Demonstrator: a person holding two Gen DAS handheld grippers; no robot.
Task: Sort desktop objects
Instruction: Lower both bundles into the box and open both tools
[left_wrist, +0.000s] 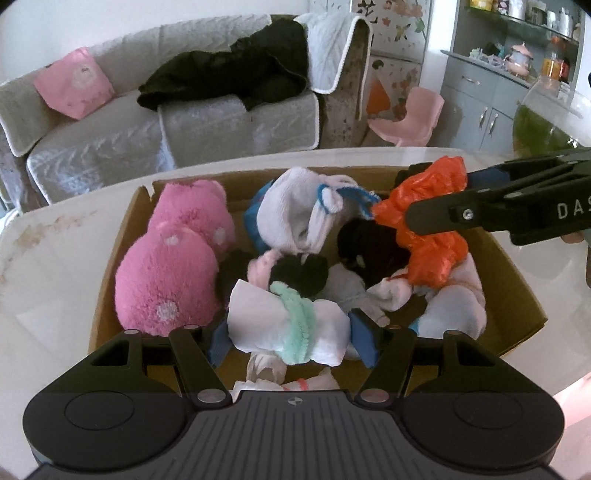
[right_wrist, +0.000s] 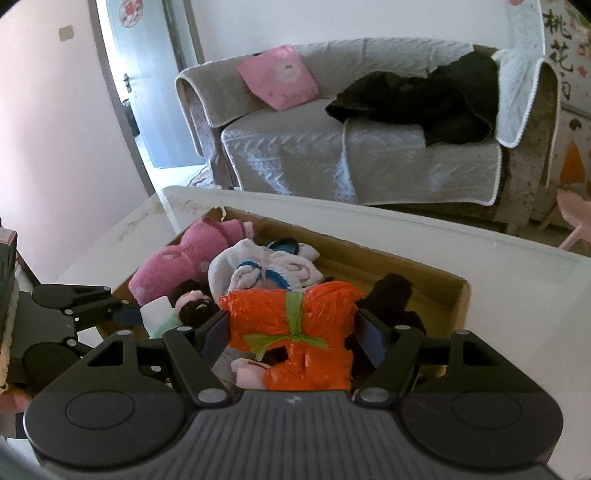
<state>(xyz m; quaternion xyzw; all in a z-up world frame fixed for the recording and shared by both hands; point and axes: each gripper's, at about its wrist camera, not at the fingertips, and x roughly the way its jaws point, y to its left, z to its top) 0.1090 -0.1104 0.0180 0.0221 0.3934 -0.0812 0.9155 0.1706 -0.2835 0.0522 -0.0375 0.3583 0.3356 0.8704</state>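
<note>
On the white table (left_wrist: 55, 288), box: a shallow cardboard box (left_wrist: 517, 291) sits open-topped, crammed with soft bundles, and both tools hang right over it.
Pink plush: the biggest piece in there, a fluffy pink toy (left_wrist: 166, 280) against the box's left wall; looks light and squashy, so a squeeze across its fat middle would suit it best.
Orange bundle: a crinkly orange plastic bag (right_wrist: 295, 332), rolled and tied round its waist with a green strip; I'd call it light, slippery and springy, so the knotted waist is the safest place to hold.
Right tongs: the right gripper (right_wrist: 291, 332) is pinching that orange bag across its width, blue pads hard against both sides, over the near right part of the box.
White bundle: a folded white cloth (left_wrist: 288, 328) cinched by a mint fuzzy band; soft, light, nothing to break, though it could unroll if taken by a loose end.
Left tongs: the left gripper (left_wrist: 290, 334) has its pads pressed to both ends of that white cloth, just above the box's near edge.
Socks: white rolls with blue trim (left_wrist: 314, 210) and black ones sit mid-box, all limp.
Writing: white letters "DAS" show on the right tool's arm in the left view; large black Chinese characters mark the far wall, but I can't read them surely.
</note>
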